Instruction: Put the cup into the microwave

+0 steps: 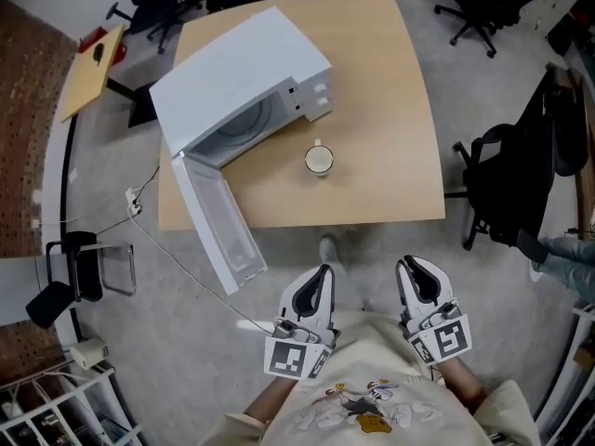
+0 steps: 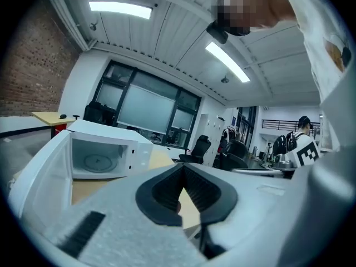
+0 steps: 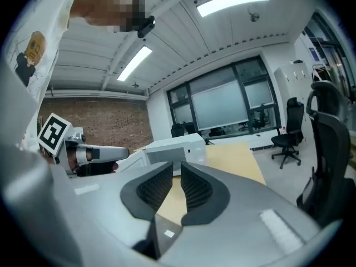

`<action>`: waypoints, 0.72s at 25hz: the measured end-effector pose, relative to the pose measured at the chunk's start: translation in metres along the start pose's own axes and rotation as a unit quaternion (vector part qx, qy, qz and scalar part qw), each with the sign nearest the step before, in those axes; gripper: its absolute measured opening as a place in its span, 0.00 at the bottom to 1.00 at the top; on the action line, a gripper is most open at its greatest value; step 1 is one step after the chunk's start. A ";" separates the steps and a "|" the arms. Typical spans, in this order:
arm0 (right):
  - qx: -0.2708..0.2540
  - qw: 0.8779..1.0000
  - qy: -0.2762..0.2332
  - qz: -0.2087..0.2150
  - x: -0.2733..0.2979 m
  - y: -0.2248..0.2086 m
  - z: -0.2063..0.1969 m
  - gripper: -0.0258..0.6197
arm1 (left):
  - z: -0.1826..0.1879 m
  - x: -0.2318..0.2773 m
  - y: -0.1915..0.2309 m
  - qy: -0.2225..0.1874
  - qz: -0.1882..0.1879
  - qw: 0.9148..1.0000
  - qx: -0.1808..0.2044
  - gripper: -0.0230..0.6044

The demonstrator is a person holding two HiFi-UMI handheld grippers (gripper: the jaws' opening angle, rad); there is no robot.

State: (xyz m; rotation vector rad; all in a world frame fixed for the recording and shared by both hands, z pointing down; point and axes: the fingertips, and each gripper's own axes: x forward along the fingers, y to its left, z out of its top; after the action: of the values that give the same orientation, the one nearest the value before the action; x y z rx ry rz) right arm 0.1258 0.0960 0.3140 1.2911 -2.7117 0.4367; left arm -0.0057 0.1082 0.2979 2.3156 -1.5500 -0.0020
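Note:
A white microwave (image 1: 242, 72) stands on the wooden table (image 1: 390, 110), its door (image 1: 218, 221) swung wide open past the table's front edge. The white cup (image 1: 319, 160) sits upright in front of the microwave's right end. Both grippers are held close to the person's body, short of the table. My left gripper (image 1: 323, 269) is shut and empty. It looks toward the microwave's open cavity (image 2: 97, 160). My right gripper (image 1: 405, 266) has its fingertips (image 3: 167, 171) a narrow slit apart with nothing between them, and the microwave (image 3: 172, 149) lies ahead. I cannot make out the cup in either gripper view.
A white cable (image 1: 186, 268) runs across the floor below the door. Black office chairs (image 1: 507, 189) stand right of the table and behind it (image 1: 479, 7). A small wooden desk (image 1: 93, 68) is at the far left. A metal-frame chair (image 1: 88, 268) and a wire rack (image 1: 56, 412) are at lower left.

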 end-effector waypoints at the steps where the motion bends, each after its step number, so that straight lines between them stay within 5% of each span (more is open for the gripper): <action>1: -0.019 1.000 -0.006 0.002 0.014 -0.001 0.006 0.12 | 0.005 0.008 0.008 0.001 -0.004 1.000 0.000 0.04; 7: -0.061 0.996 0.036 0.062 0.091 -0.006 0.003 0.13 | 0.011 0.052 0.048 -0.001 0.010 1.000 0.003 0.04; 13: -0.054 0.995 0.011 0.078 0.135 -0.016 0.001 0.13 | -0.002 0.097 0.076 -0.025 0.056 0.998 0.023 0.06; 18: -0.035 0.996 0.028 0.078 0.152 -0.030 -0.018 0.13 | -0.050 0.138 0.115 -0.004 0.105 0.994 0.018 0.39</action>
State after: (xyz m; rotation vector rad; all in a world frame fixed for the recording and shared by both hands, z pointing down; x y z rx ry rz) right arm 0.0526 -0.0295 0.3706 1.0369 -2.7645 0.3832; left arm -0.0436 -0.0395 0.4048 2.1698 -1.8032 0.0687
